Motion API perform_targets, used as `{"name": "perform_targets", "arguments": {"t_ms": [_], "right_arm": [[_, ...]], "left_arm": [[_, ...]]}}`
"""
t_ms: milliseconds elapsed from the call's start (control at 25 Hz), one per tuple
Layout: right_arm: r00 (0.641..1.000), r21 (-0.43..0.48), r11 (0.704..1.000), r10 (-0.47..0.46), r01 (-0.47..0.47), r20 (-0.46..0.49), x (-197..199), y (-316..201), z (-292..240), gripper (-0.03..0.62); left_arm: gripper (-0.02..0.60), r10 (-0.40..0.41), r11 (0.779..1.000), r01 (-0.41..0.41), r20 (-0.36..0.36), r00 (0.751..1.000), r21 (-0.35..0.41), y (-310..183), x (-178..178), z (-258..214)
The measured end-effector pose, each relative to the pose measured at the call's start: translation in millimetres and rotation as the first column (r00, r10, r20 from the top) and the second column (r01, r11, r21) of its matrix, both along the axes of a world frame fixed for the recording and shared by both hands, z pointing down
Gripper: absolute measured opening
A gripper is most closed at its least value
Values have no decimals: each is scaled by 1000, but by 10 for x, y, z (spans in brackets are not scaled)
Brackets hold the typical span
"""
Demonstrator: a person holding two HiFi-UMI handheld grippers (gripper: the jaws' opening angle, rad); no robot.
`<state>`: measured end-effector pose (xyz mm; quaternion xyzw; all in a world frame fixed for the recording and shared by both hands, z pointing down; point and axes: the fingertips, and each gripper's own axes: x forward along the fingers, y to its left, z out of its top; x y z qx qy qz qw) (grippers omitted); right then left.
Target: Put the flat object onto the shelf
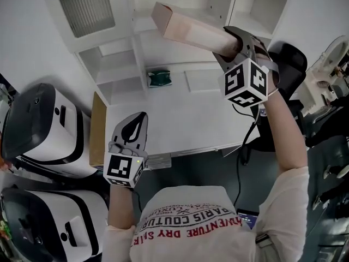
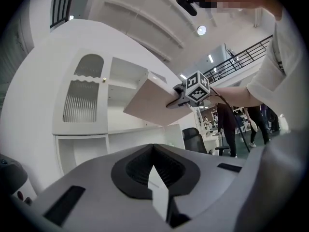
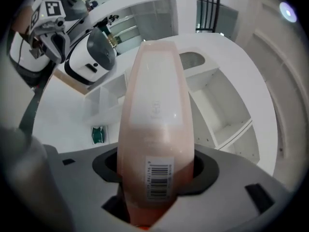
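Note:
A flat, pale pink-beige box (image 1: 188, 29) with a barcode label (image 3: 158, 180) is held up in the air in front of the white shelf unit (image 1: 117, 81). My right gripper (image 1: 229, 43) is shut on its near end, and the box juts out toward the upper compartments (image 3: 227, 110). In the left gripper view the box (image 2: 149, 108) hangs level before the shelf's open bays. My left gripper (image 1: 137, 120) hovers low over the front edge of the white desk (image 1: 180, 124), its jaws shut with nothing between them.
A small green object (image 1: 159, 78) lies on the desk under the shelf. A brown board (image 1: 98, 127) leans at the desk's left end, beside two white machines (image 1: 43, 124). A black chair (image 1: 289, 59) stands on the right. People stand in the background (image 2: 227, 124).

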<state>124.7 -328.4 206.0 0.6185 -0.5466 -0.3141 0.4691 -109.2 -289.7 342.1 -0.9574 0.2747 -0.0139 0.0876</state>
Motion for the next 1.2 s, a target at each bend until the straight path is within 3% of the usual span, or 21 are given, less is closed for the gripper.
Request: {"name": "perform_targets", "arguments": {"t_ms": [200,480,720,1200], "right_arm": [[981,-26,999,26,-31,-193,-93,-325,-77,288],[953,-68,997,5,-27,-302,-91,-826,79,290],[945,-131,991,-27,-17,-325,53,-1155,316,296],[945,-156,987,-74,25,-319,173,-1762,592,325]], "left_arm": [[11,-7,1000,7,-12,1000,-20,-96,-111,62],[11,-62,998,62,-21,998,-14,-323,-138,53],[11,-104,995,104,-20,994,-2,-545,-76,37],[11,-145,989,145,-6,989,-15,-997,201,112]]}}
